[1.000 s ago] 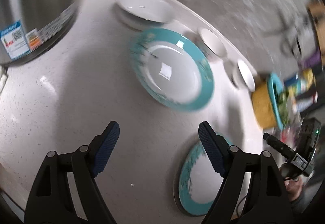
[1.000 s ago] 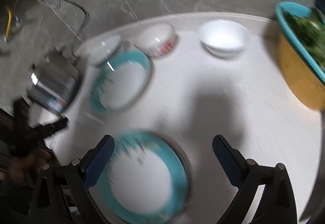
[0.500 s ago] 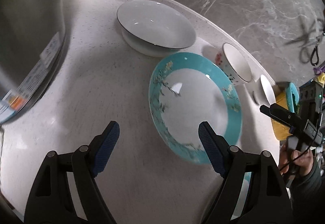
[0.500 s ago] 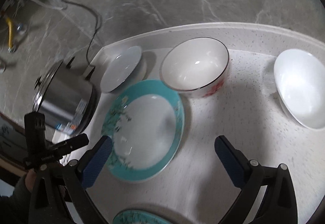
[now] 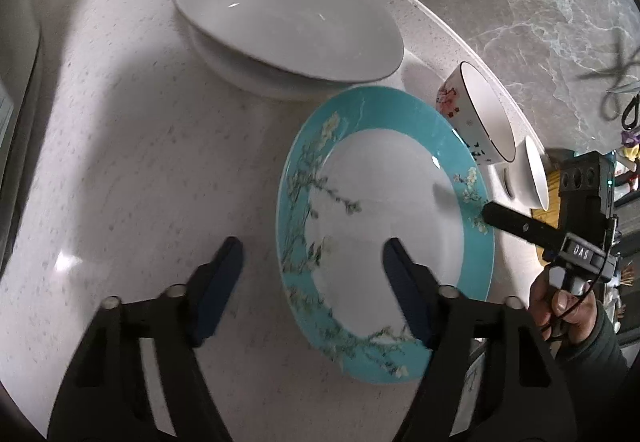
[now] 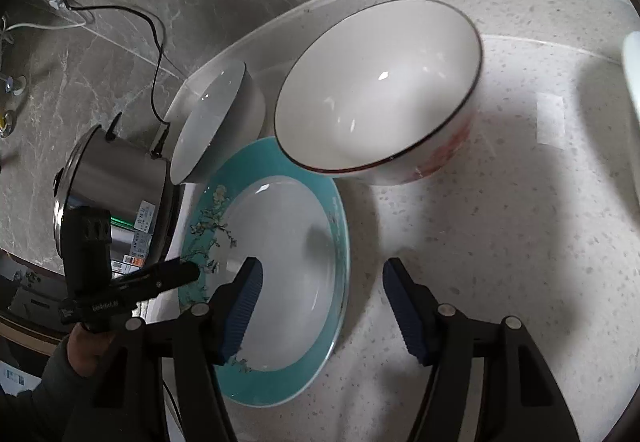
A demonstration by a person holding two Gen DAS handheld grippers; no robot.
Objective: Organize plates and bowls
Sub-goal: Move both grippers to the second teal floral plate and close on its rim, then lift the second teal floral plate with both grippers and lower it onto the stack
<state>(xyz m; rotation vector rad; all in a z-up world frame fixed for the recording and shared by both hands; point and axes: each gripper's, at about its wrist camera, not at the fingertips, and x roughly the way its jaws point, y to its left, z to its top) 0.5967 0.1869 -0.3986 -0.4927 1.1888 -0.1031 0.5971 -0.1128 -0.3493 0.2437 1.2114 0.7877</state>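
Barely started, I'd judge. Both grippers, left (image 5: 310,270) and right (image 6: 320,292), were spread apart, empty. Teal plate (image 5: 384,234) lay btwn them, straddled at both rims. Floral bowl (image 6: 380,89) sat ahead of right (unstacked).

In the left wrist view the white bowl (image 5: 536,177) at 3 o'clock shows only edge-on, partly behind the floral bowl (image 5: 476,121). The yellow object (image 5: 554,181) beyond it is too hidden to identify. In the right wrist view another white dish (image 6: 633,101) is cut off at the 3 o'clock edge. The cooker's labels (image 6: 140,238) at 9 o'clock are too small to read, and the left gripper's (image 6: 192,272) second finger is out of sight.
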